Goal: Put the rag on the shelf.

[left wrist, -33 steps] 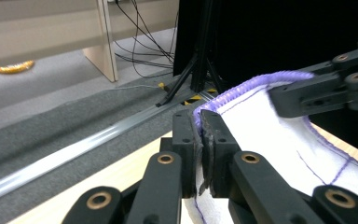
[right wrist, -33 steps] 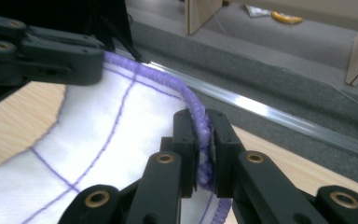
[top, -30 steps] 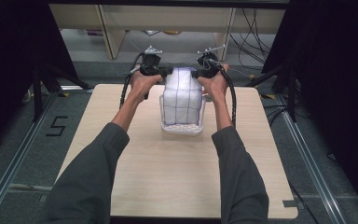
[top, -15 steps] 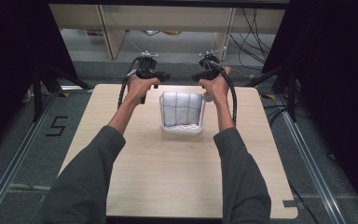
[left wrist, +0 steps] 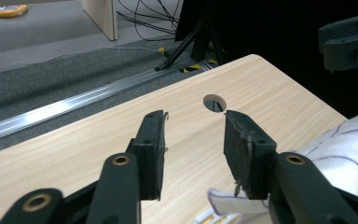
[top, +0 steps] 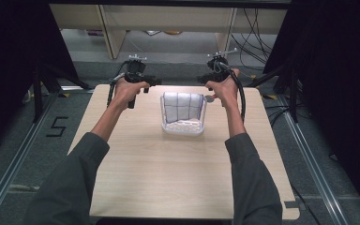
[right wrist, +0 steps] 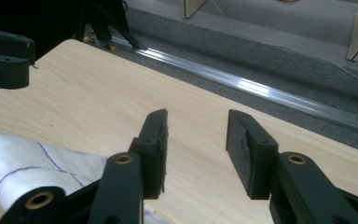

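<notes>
White cloth [top: 183, 107] with purple lines sat in a clear basket [top: 183, 127] in the middle of the table [top: 168, 178]. The left gripper [top: 151, 82] and right gripper [top: 202, 79] were beside it; their jaws had just been opening, holding nothing.

- Light wooden desk [top: 168, 178] with rounded corners, across the middle of the frame; a round hole [left wrist: 216, 103] near its far edge.
- Grey carpeted floor [top: 23, 159] with a black "5" marking [top: 59, 126] at left.
- Aluminium rail [right wrist: 261, 88] beyond the desk.
- Pale wooden shelving [top: 112, 28] at top.
- Black cables [top: 255, 28], upper right.
</notes>
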`<state>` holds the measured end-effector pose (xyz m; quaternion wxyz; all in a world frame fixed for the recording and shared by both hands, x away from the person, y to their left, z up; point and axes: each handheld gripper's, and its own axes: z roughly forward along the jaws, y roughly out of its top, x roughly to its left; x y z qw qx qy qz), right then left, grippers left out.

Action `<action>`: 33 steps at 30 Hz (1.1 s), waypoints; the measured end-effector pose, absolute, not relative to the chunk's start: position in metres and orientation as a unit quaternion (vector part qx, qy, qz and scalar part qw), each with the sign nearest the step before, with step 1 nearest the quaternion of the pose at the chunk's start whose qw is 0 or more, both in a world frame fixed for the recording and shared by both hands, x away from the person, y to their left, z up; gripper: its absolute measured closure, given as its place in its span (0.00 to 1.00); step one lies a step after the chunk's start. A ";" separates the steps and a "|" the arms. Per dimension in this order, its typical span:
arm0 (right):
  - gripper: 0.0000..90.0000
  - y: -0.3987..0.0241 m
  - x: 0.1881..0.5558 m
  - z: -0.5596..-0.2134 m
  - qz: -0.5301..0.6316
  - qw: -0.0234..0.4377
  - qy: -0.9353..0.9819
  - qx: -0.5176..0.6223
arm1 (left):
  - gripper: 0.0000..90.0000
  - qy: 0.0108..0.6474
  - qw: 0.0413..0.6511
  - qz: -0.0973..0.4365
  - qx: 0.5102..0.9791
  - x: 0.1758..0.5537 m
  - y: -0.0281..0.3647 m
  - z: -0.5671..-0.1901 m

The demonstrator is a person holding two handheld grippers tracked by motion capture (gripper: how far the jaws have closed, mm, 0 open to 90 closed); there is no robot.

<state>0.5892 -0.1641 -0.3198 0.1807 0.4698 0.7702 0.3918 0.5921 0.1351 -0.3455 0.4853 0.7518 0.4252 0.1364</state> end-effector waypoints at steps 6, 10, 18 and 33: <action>0.62 -0.175 0.580 -0.320 0.411 0.174 0.766 0.463 | 0.55 0.420 0.479 0.135 0.759 0.582 0.144 -0.343; 0.60 -0.175 0.571 -0.319 0.415 0.164 0.760 0.473 | 0.50 0.414 0.478 0.129 0.764 0.574 0.148 -0.344; 0.48 -0.168 0.556 -0.315 0.425 0.169 0.771 0.443 | 0.43 0.401 0.489 0.121 0.765 0.554 0.151 -0.342; 0.37 -0.167 0.519 -0.313 0.428 0.175 0.772 0.437 | 0.37 0.386 0.505 0.116 0.763 0.514 0.159 -0.346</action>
